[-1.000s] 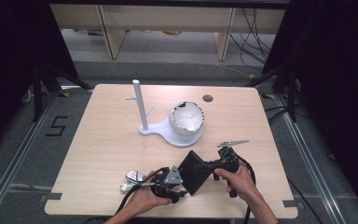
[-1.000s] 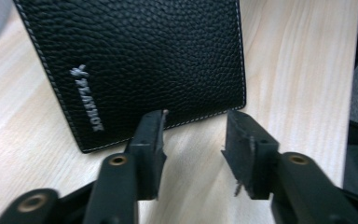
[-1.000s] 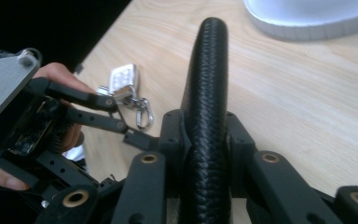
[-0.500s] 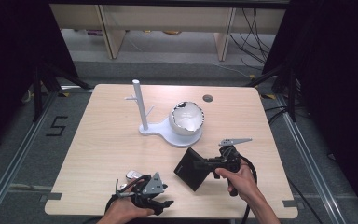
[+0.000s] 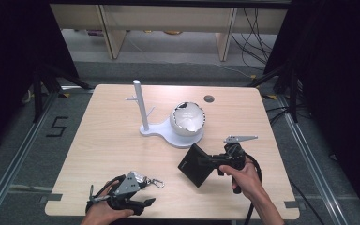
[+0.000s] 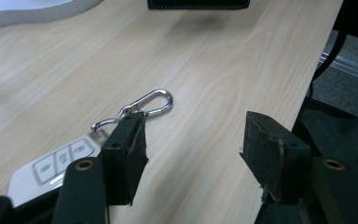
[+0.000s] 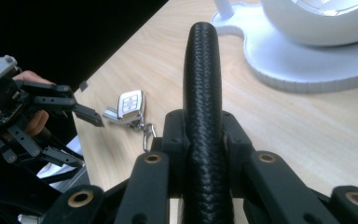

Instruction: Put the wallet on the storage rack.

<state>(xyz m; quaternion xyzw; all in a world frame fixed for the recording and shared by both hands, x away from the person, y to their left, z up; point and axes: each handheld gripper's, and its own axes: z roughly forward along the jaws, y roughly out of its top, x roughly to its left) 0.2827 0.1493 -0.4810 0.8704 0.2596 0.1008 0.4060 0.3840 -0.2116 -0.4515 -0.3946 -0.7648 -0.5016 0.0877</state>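
Right gripper [image 5: 215, 161]: fingers clenched on the black wallet [image 5: 195, 165], held tilted above the surface [image 5: 103, 140].
Left gripper [image 5: 147, 202]: fingers released, just been opening, nothing between them.
Key fob [image 7: 130, 105]: flat on the surface beside the left fingers, carabiner [image 6: 151, 102] attached.
White stand [image 5: 168, 133]: behind the wallet, apart.

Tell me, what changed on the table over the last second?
The left gripper pulled away from the black wallet toward the table's near left edge, its jaws just opening, leaving the car key on the wood. The right gripper kept clamping the wallet; the white stand stayed put.
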